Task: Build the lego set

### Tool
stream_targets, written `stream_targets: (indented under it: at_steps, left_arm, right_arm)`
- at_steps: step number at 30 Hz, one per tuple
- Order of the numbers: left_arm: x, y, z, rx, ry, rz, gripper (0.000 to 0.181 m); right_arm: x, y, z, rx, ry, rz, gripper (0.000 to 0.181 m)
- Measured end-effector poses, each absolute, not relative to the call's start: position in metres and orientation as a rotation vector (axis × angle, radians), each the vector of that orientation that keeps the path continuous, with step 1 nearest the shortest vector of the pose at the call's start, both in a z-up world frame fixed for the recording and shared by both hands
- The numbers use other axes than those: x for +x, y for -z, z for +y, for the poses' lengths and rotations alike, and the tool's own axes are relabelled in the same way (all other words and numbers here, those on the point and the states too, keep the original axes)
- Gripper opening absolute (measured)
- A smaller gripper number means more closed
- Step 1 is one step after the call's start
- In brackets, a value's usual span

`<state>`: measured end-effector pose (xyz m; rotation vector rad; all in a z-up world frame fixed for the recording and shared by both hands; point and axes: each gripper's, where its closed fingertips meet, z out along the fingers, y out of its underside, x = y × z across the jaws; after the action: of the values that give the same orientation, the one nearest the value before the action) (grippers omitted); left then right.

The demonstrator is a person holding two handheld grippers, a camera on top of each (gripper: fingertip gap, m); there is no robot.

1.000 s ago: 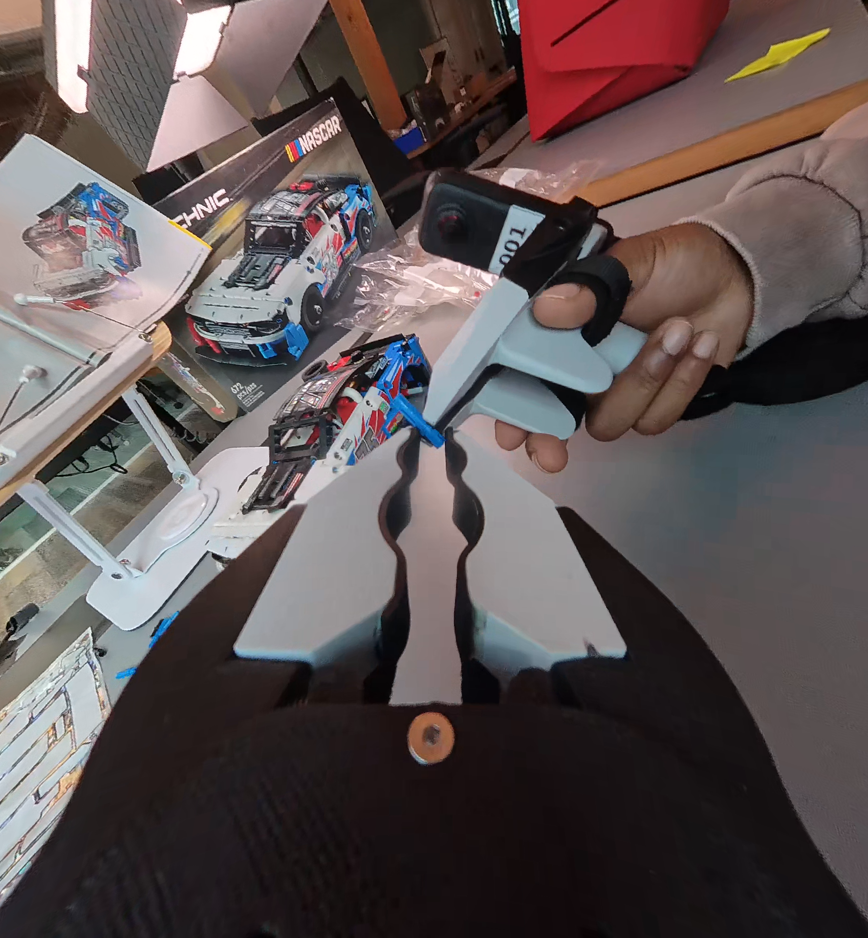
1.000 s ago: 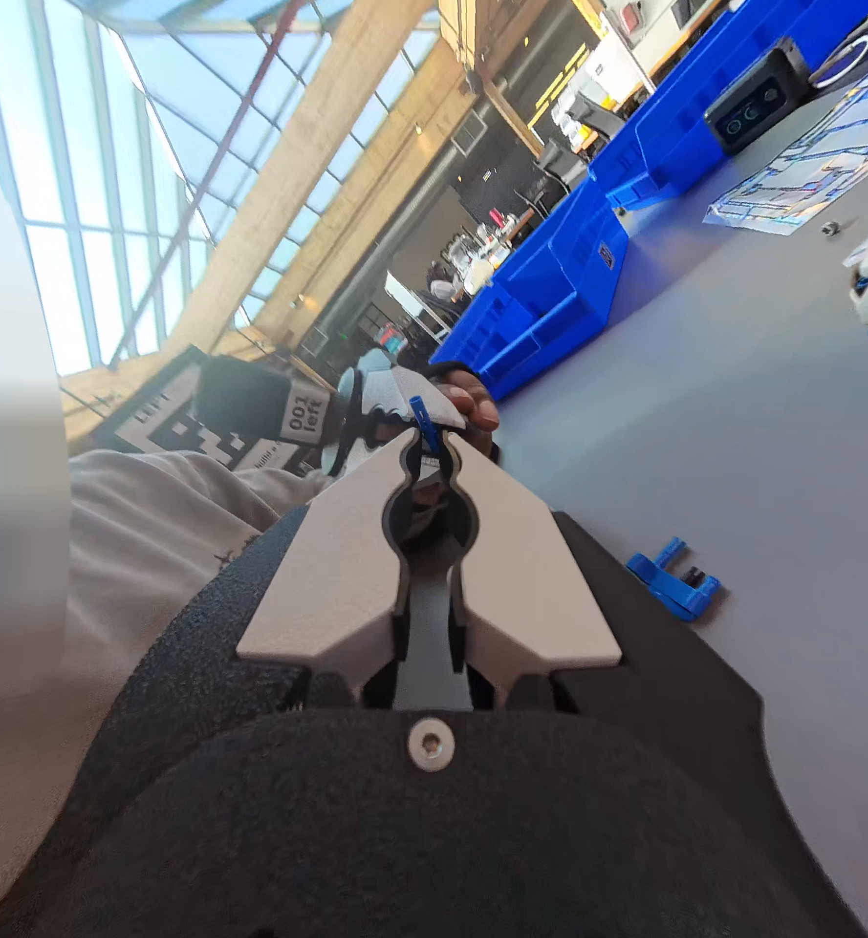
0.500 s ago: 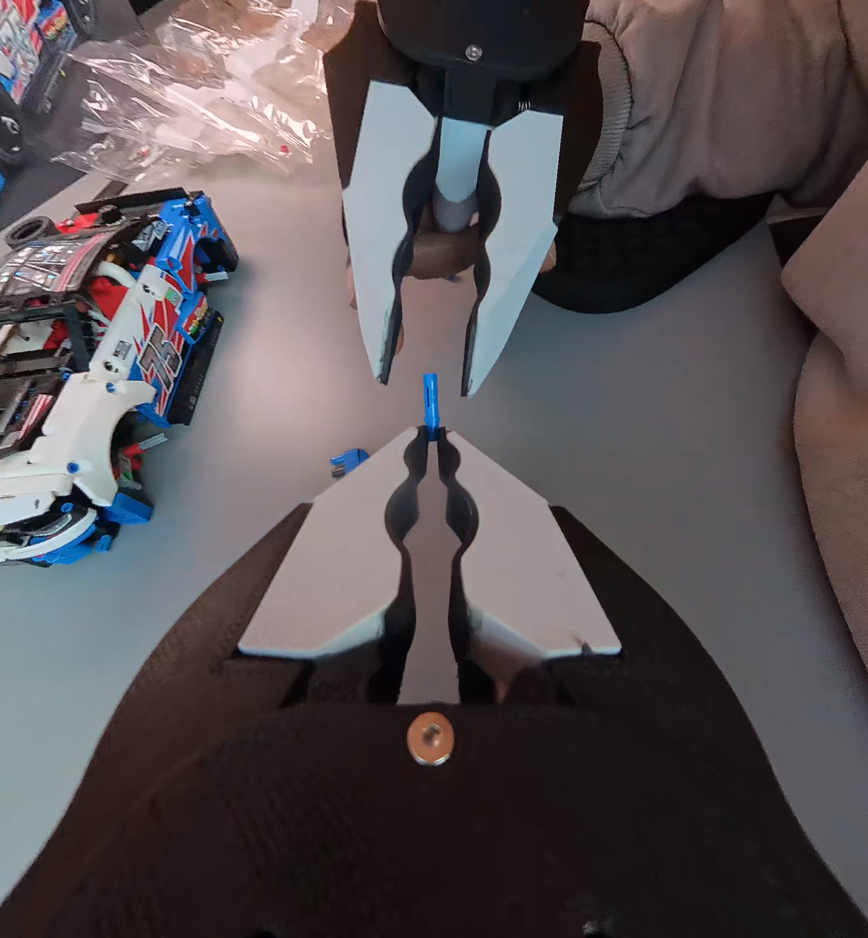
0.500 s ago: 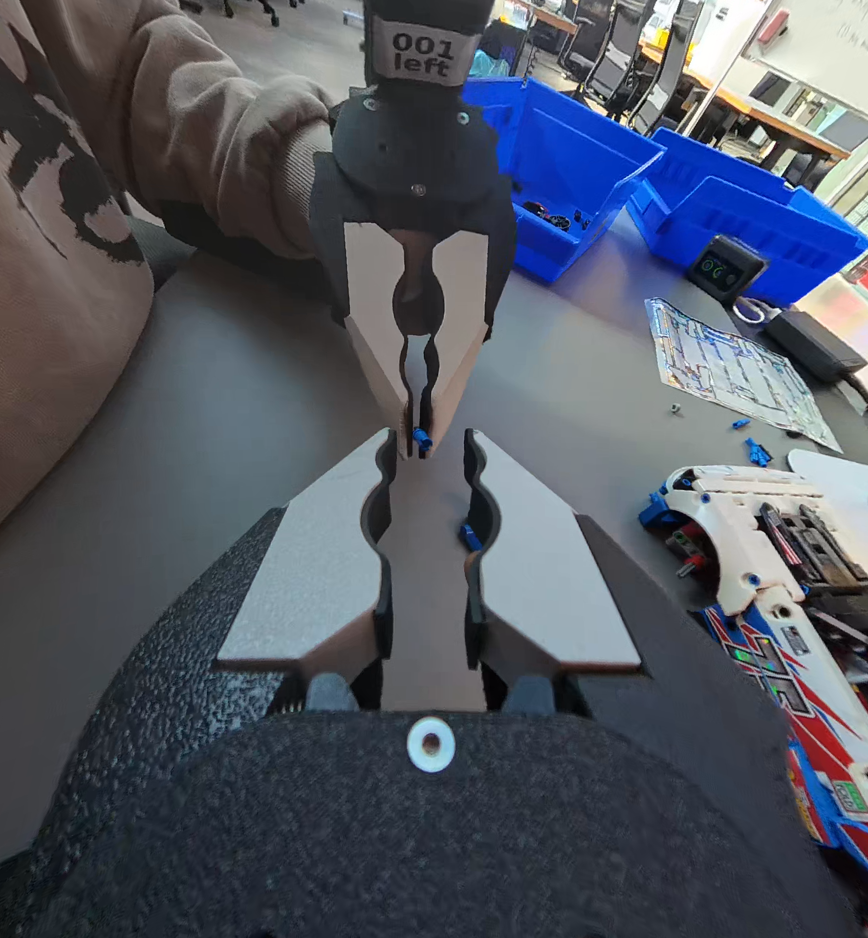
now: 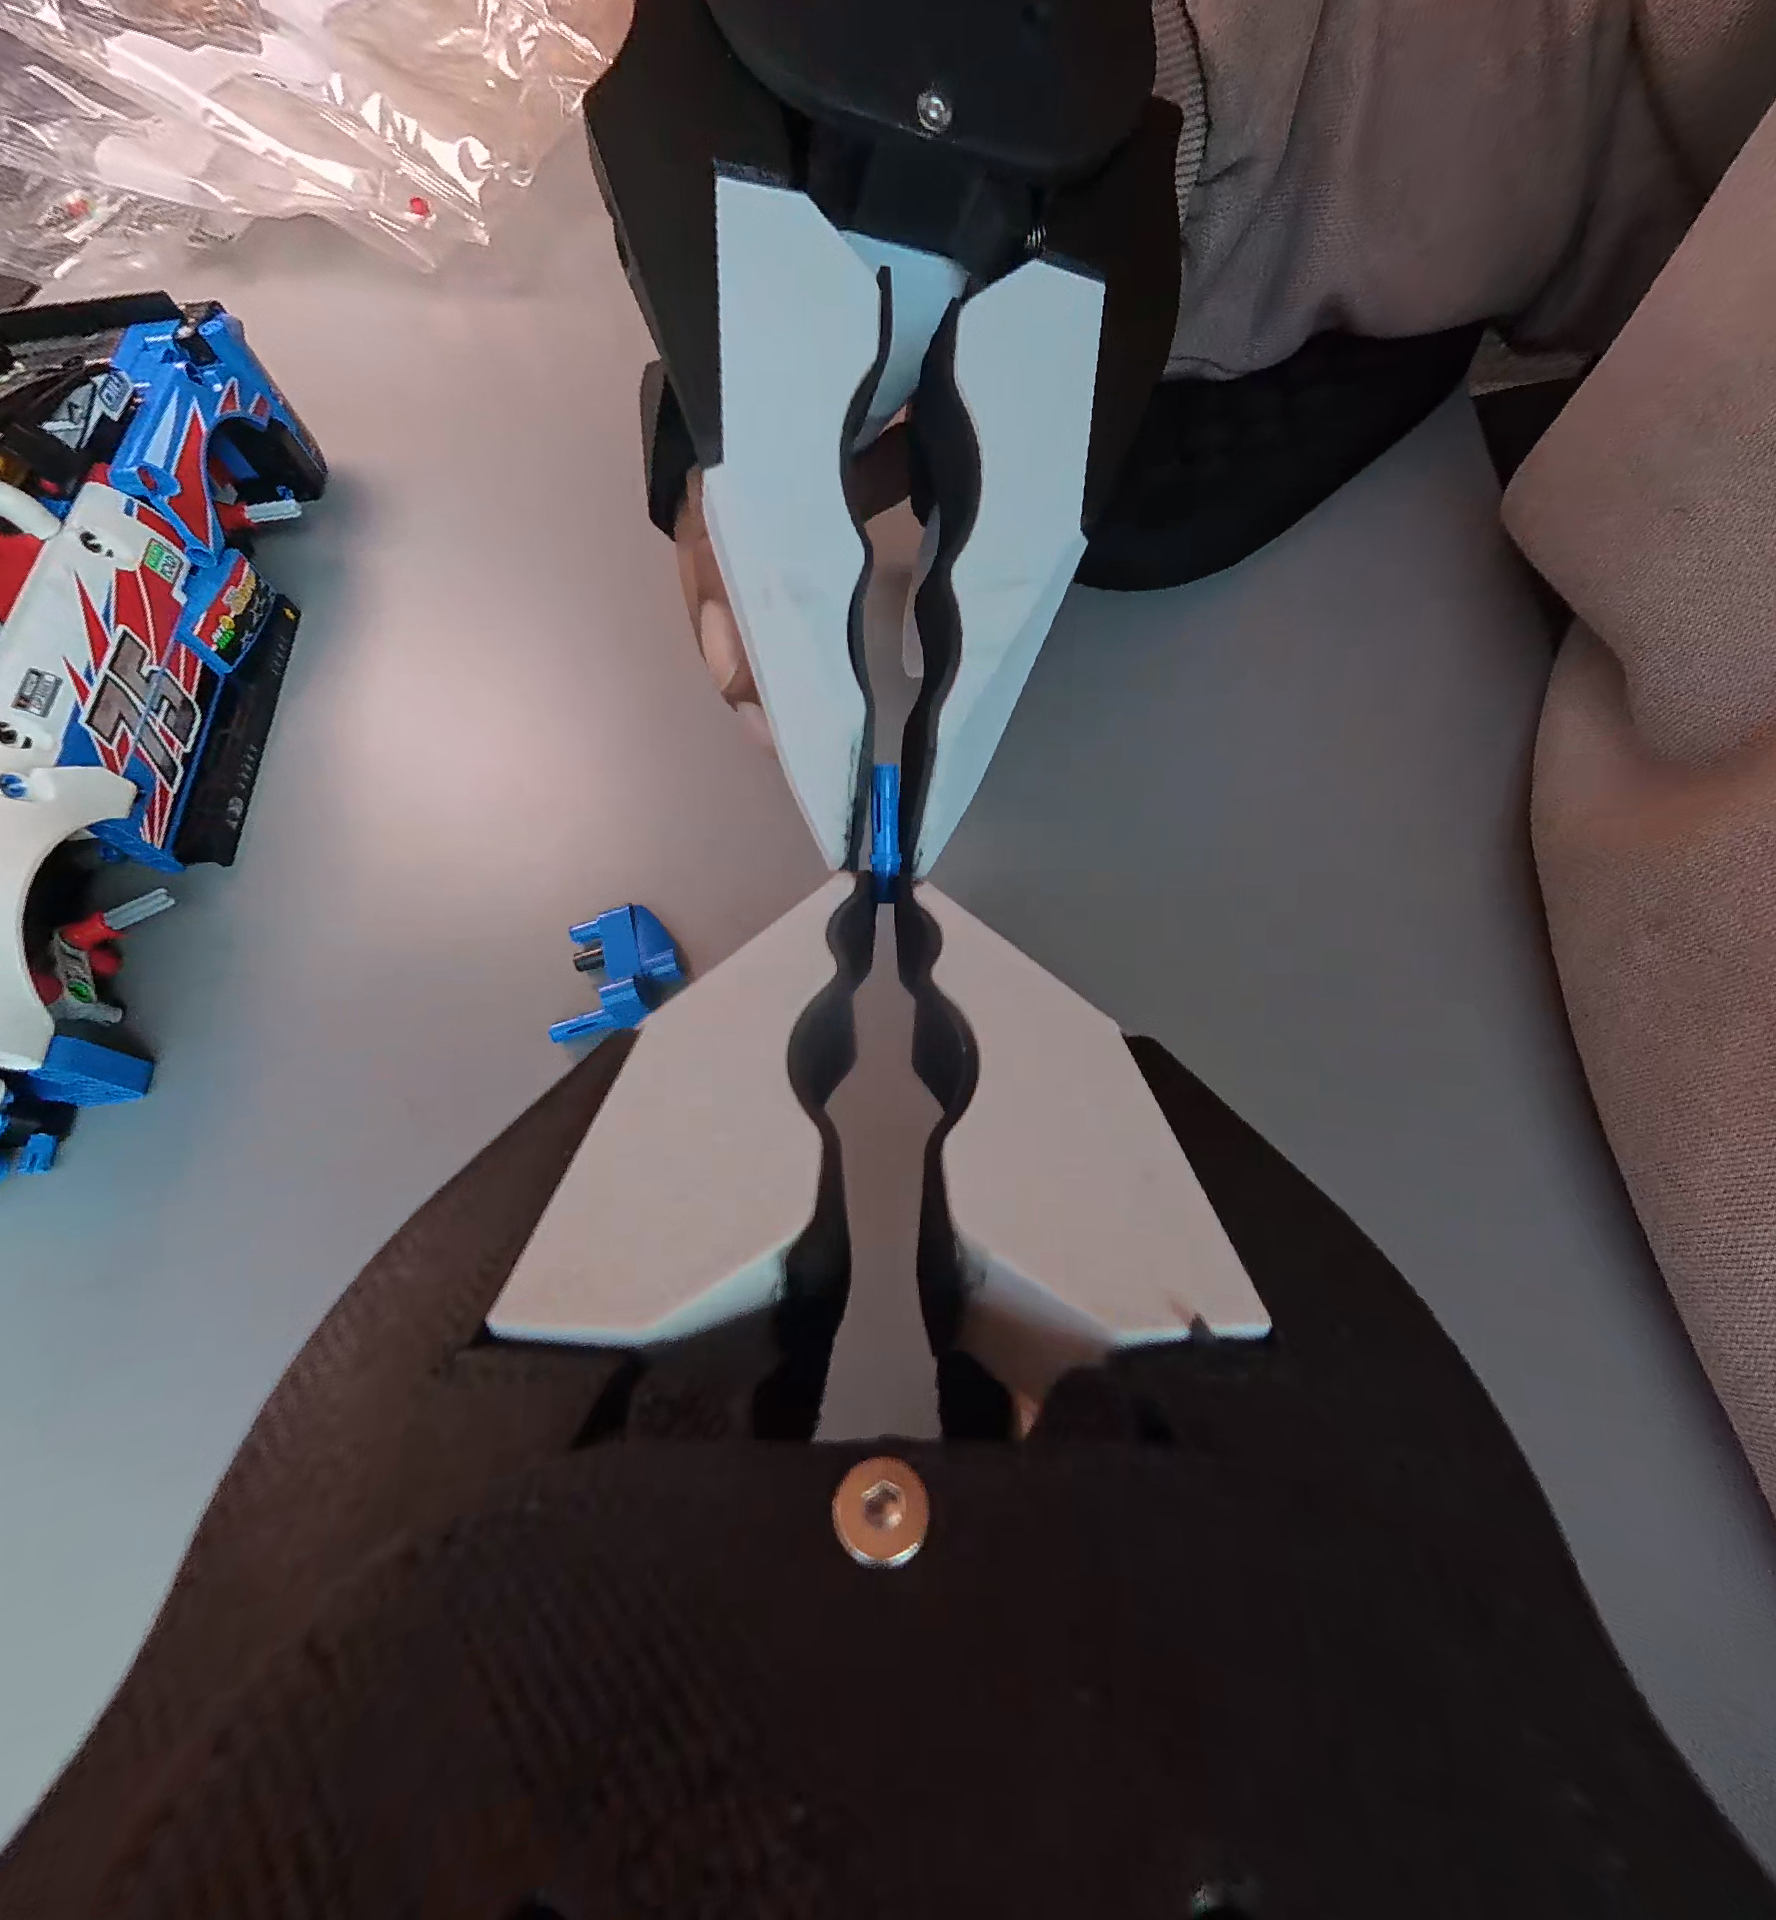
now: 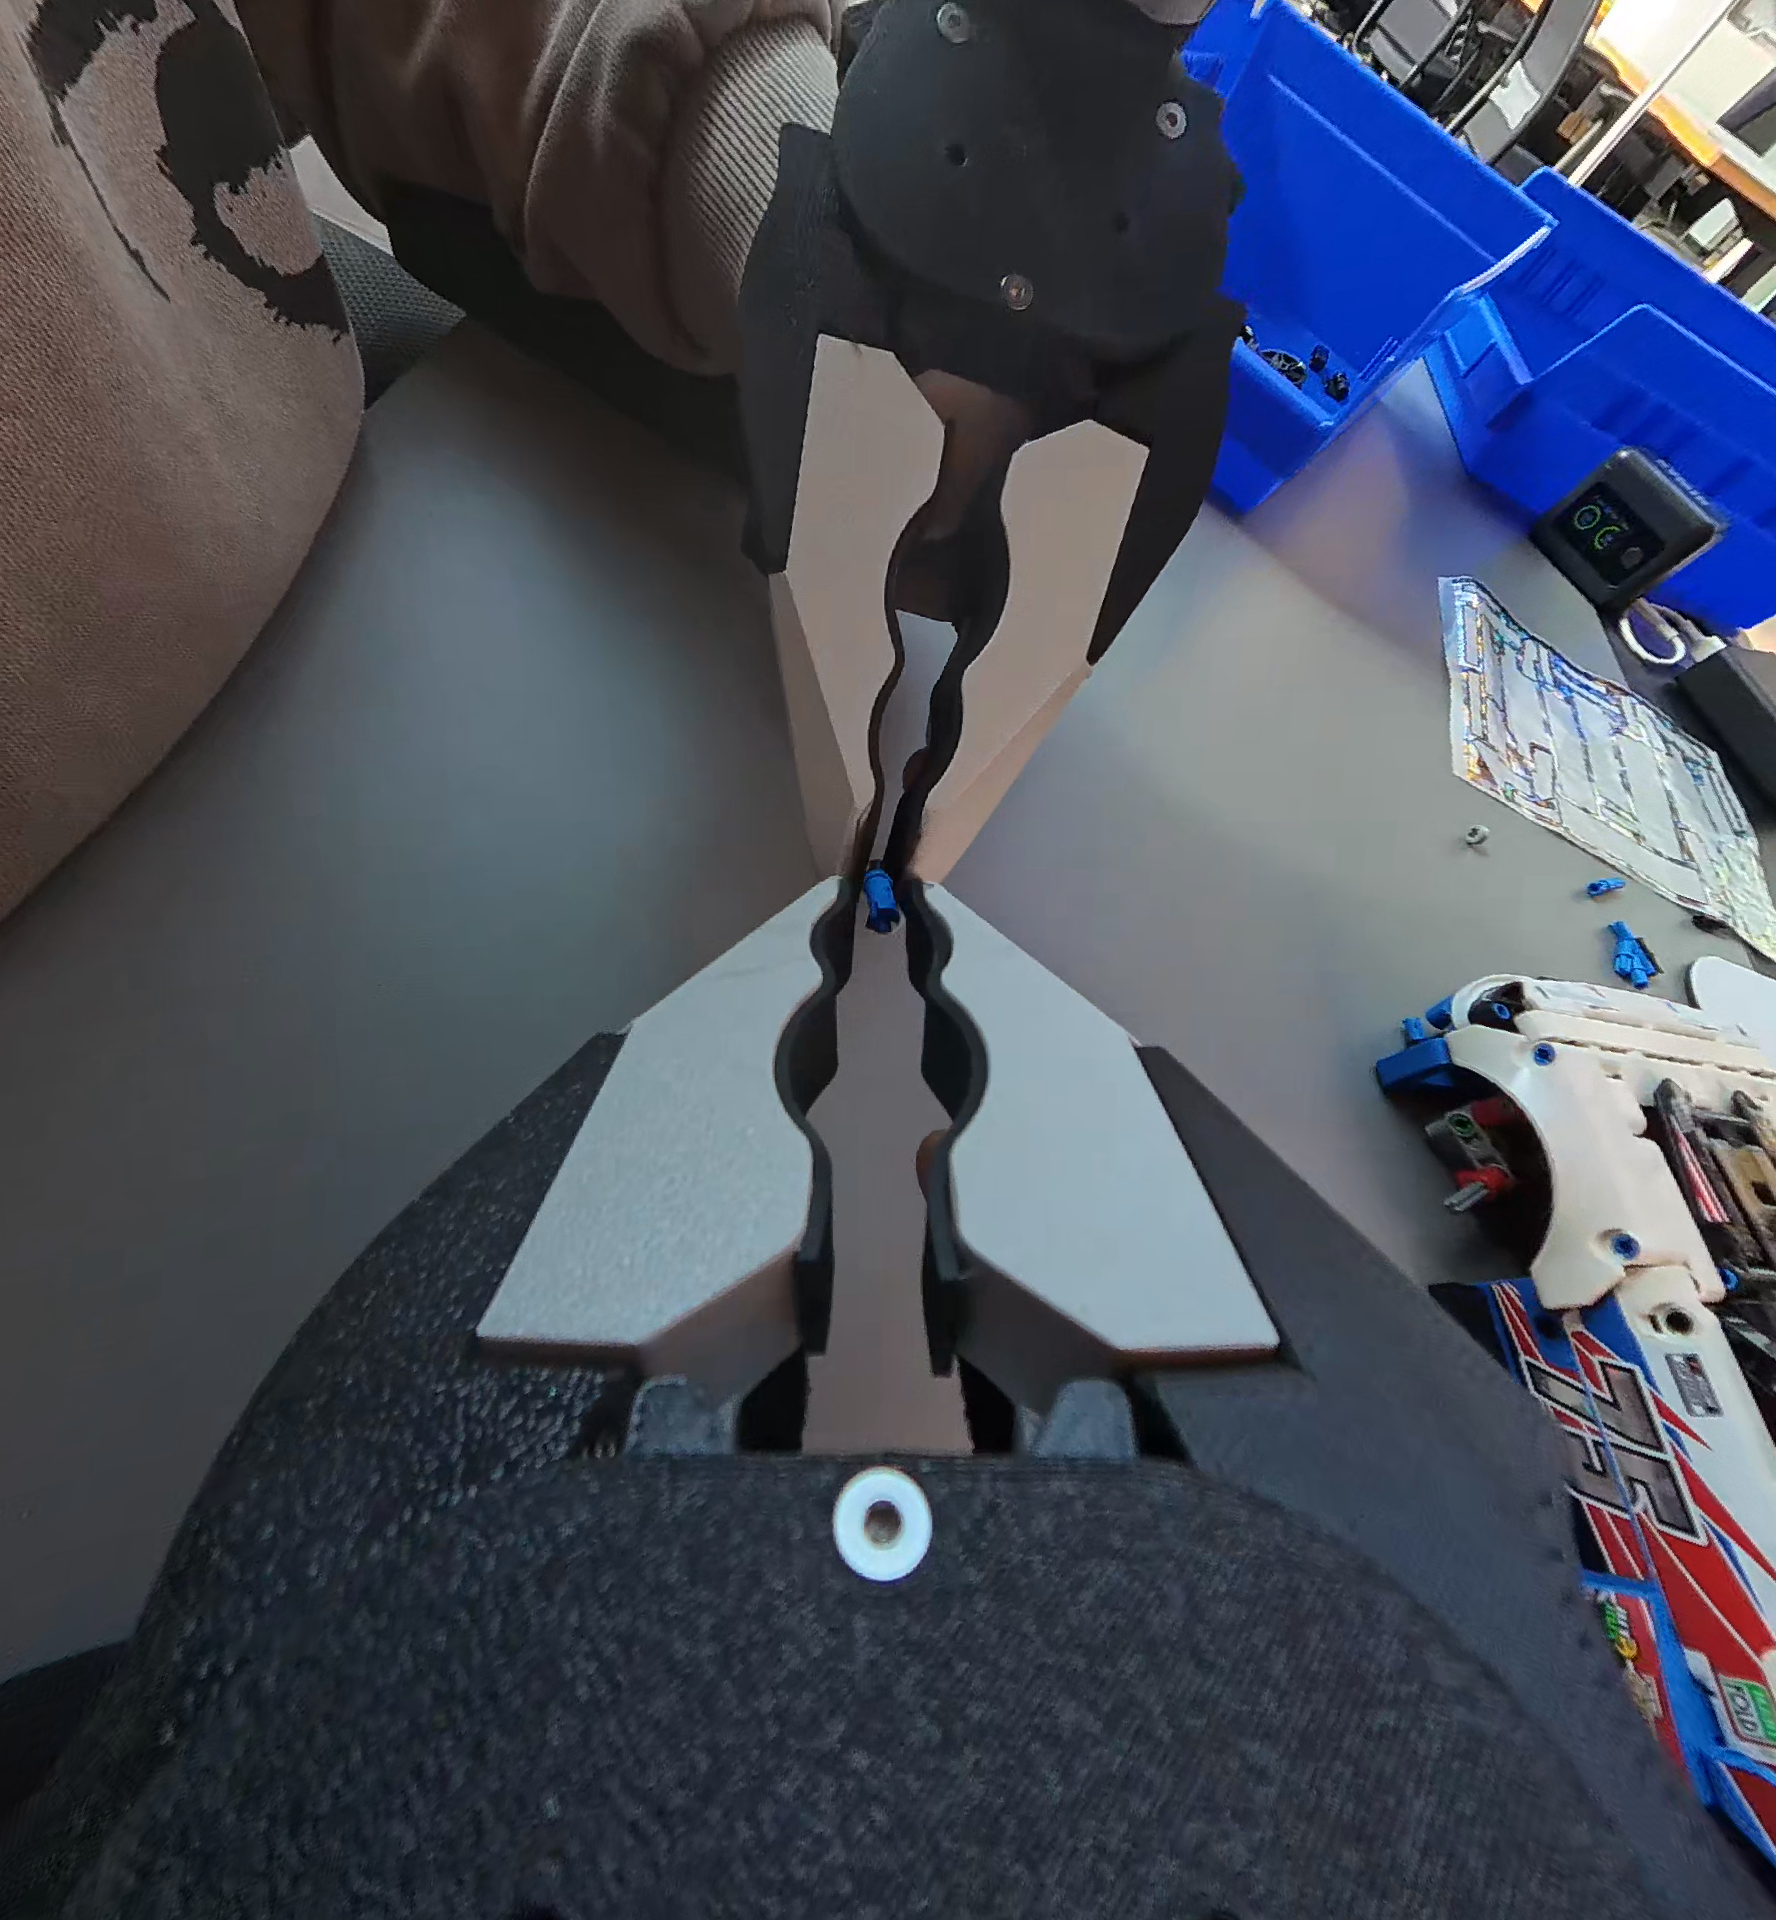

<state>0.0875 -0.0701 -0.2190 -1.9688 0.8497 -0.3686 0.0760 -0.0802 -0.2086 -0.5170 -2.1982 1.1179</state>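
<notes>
A small blue pin [image 5: 884, 821] is held over the grey table [image 5: 1227, 883], between the tips of both grippers, which meet nose to nose. My left gripper [image 5: 882, 885] is shut on its near end. My right gripper [image 5: 884, 847] reaches in from above in the left wrist view, jaws closed in on the pin's other end. In the right wrist view the pin [image 6: 879, 902] sits between my right gripper's [image 6: 879, 891] tips, with the left gripper [image 6: 879, 864] opposite. The partly built white, blue and red lego car [image 5: 84, 727] lies to the left; it also shows in the right wrist view [image 6: 1642, 1299].
A small blue lego part [image 5: 619, 966] lies on the table near the left gripper. Clear plastic bags [image 5: 240, 125] lie behind the car. Blue bins [image 6: 1486, 260], a sticker sheet [image 6: 1590, 748], a small black device [image 6: 1632, 530] and loose blue pins [image 6: 1627, 951] are at the right. A person's sleeve [image 5: 1694, 727] borders the table. Only a small space, under 4 cm, lies between the two pairs of fingers.
The right gripper was open half a second ago; it has moved onto the pin's free end and closed in. The left gripper still holds the pin.
</notes>
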Motion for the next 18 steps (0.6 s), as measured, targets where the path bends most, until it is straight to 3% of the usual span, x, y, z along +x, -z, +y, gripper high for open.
stream_targets:
  at_steps: [1, 12, 18]
  left_arm:
    - [0.088, 0.22, -0.071, -1.974, 0.377, 0.852, 0.002]
    - [0.084, 0.223, -0.069, -1.99, 0.401, 0.819, 0.002]
    - [0.031, 0.236, -0.052, -2.124, 0.335, 0.707, 0.025]
  right_arm:
    - [0.076, 0.209, -0.081, -0.515, -1.118, -2.201, 0.009]
    - [0.074, 0.21, -0.073, -0.591, -1.134, -2.219, 0.003]
    - [0.069, 0.211, -0.006, -0.884, -1.028, -2.136, 0.002]
